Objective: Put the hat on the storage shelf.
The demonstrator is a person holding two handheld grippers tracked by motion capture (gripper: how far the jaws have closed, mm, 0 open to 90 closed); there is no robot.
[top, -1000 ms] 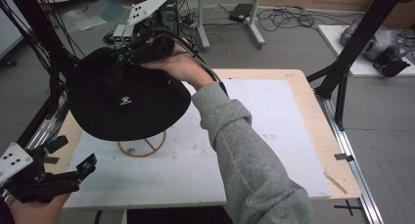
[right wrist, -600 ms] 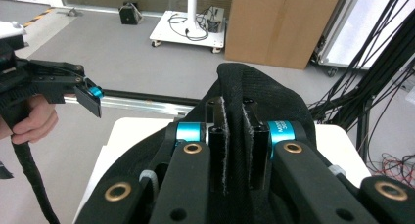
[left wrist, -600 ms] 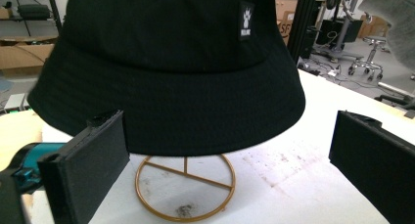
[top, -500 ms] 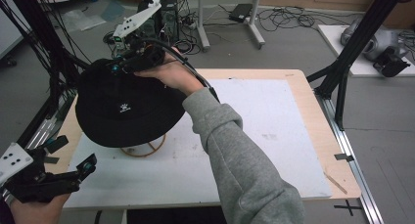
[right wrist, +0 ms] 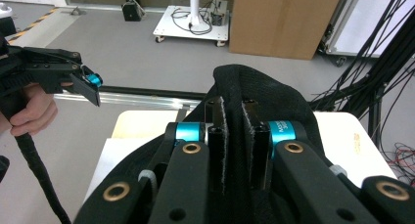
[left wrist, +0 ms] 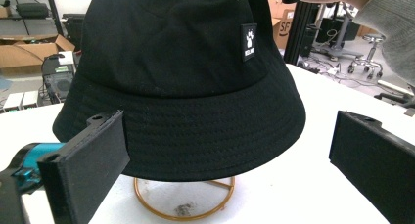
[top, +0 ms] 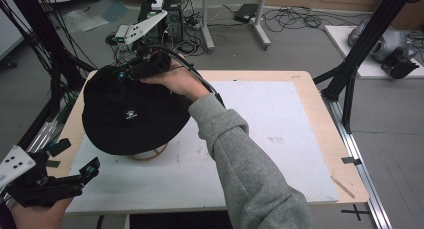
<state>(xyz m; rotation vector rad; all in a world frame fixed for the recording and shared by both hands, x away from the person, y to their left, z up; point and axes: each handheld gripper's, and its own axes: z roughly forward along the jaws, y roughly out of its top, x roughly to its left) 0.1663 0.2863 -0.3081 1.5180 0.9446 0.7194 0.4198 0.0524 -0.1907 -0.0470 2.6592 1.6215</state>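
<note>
- We see a black bucket hat (top: 127, 116) sitting over a wooden ring stand (top: 149, 154) on the left half of the bench (top: 300, 96), its brim flaring out above the ring.
- Our right gripper (top: 122, 75) reaches to the far side of the hat's crown; in the right gripper view its fingers (right wrist: 217, 136) are pressed nearly together with a fold of black cloth pinched between them.
- Our left gripper (top: 85, 173) hangs at the near left corner of the bench, apart from the hat; in the left gripper view its fingers (left wrist: 90, 160) stand wide apart, holding nothing, with the brim between and beyond them.
- A white sheet (top: 260, 134) covers most of the bench, and its right half lies bare, giving open room on that side.
- The hat's left brim comes close to the bench's left edge, where black frame posts (top: 60, 64) and cables crowd in.
- The small white label (left wrist: 249, 41) on the crown faces the left gripper.
- Beyond the far edge, the floor holds cables and equipment (top: 165, 11).
</note>
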